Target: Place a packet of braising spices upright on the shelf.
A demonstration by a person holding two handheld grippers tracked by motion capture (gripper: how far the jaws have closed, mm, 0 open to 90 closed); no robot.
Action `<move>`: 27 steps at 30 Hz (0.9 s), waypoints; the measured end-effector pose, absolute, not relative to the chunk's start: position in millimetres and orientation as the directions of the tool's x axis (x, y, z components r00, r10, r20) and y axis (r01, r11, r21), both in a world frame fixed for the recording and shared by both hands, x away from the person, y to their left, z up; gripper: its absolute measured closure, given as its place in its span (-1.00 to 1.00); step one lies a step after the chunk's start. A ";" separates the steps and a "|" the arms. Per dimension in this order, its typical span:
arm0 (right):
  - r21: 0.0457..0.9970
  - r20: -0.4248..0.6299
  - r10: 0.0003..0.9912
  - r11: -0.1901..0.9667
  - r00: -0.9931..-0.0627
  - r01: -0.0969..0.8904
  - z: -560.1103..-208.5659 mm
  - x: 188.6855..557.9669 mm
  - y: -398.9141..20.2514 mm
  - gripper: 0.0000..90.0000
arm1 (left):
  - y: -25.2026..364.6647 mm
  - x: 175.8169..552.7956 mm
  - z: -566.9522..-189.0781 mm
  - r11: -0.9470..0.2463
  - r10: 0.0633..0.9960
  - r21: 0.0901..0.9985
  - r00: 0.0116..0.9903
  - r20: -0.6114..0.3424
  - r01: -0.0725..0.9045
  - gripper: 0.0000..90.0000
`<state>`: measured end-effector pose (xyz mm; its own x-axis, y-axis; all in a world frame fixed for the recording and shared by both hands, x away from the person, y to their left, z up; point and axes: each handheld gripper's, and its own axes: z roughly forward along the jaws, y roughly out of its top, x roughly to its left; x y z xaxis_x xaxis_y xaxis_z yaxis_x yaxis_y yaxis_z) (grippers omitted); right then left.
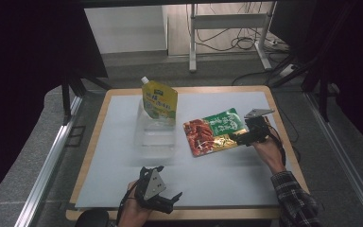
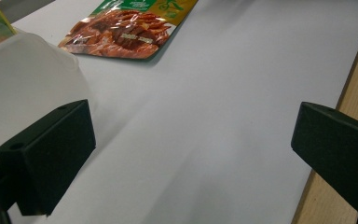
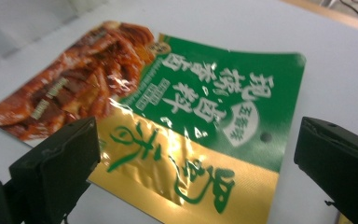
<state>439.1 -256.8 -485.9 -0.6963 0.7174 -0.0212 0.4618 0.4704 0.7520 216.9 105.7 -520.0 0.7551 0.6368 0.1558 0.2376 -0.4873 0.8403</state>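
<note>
We start from the snack packet (image 1: 215,131), a flat foil pouch printed red at one end and green and gold at the other, lying face up on the pale desk (image 1: 123,142). In the right gripper view the packet (image 3: 168,126) sits directly ahead of the right tool (image 3: 196,177), its gold-banded end nearest and passing between the two black jaws, which stand wide apart with nothing pinched between them. The packet's long axis runs away from this tool toward the red end, so the jaws straddle the near short edge rather than the long sides. We cannot tell whether either jaw touches the foil yet.

From above, the right tool (image 1: 250,135) is at the packet's green end, and beyond the red end stands a clear plastic container (image 1: 156,130) with a yellow spouted pouch (image 1: 159,100) upright in it.

The left tool (image 1: 168,198) hovers at the desk's near edge, well apart from the packet, its jaws likewise spread and empty. In its own view the left tool (image 2: 191,158) faces bare desk, with the container (image 2: 23,79) just beside one jaw and the packet (image 2: 126,32) far ahead.

We judge the right tool to be the one placed for the grasp: it needs only to close on the flat gold edge, which may call for tipping a jaw under the foil.
</note>
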 end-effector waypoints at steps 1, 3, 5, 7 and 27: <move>0.749 -0.018 0.721 0.469 -0.693 0.469 -488.2 439.9 -258.4 -0.99 | 105.1 216.8 -520.3 -0.481 0.639 0.844 0.754 0.151 0.238 -1.00; 0.741 -0.015 0.725 0.470 -0.688 0.479 -492.9 441.8 -260.9 -0.99 | 105.2 216.9 -520.2 -0.481 0.639 0.844 0.754 0.151 0.238 -1.00; 0.732 -0.005 0.732 0.467 -0.682 0.496 -497.8 444.2 -263.2 -0.99 | 105.7 217.1 -520.0 -0.489 0.636 0.840 0.756 0.157 0.236 -1.00; 0.723 0.008 0.735 0.463 -0.677 0.512 -502.6 446.0 -265.5 -0.99 | 105.6 217.2 -520.1 -0.490 0.635 0.839 0.757 0.158 0.237 -1.00; 0.667 0.116 0.746 0.430 -0.655 0.608 -522.0 453.5 -270.2 -0.99 | 103.3 216.7 -521.0 -0.501 0.625 0.834 0.764 0.164 0.230 -1.00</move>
